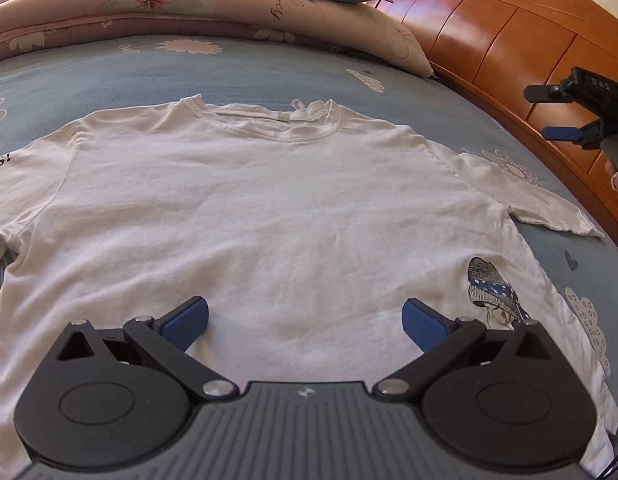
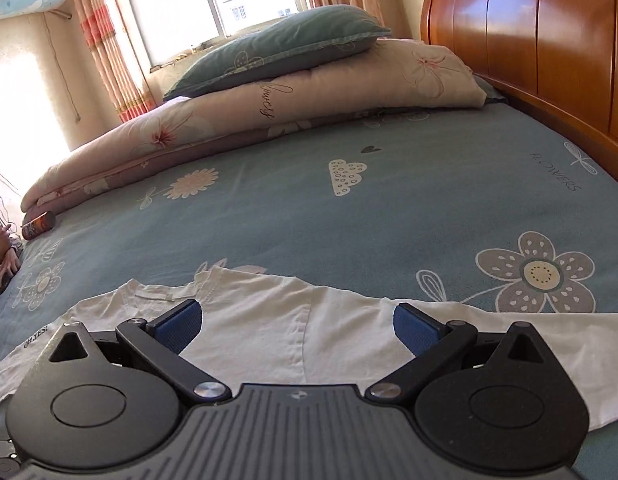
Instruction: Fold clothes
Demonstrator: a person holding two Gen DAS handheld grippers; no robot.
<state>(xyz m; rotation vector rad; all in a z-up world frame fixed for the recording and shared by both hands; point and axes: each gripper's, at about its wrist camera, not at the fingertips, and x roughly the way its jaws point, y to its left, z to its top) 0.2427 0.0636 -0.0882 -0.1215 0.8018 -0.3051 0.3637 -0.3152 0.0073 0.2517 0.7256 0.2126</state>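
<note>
Your left gripper point(image 1: 305, 322) has its blue pads point(image 1: 189, 320) spread wide with nothing between them, hanging over the lower middle of the tee point(image 1: 269, 208). Same deal with the right gripper point(image 2: 297, 324): fingers wide apart, empty, sitting over the tee's right shoulder and sleeve. The tee lies flat on the blue sheet point(image 2: 349, 220), collar toward the folded quilt point(image 2: 269, 112), with a pillow point(image 2: 277, 48) stacked on top and the wooden headboard point(image 2: 529, 40) off to the right.
</note>
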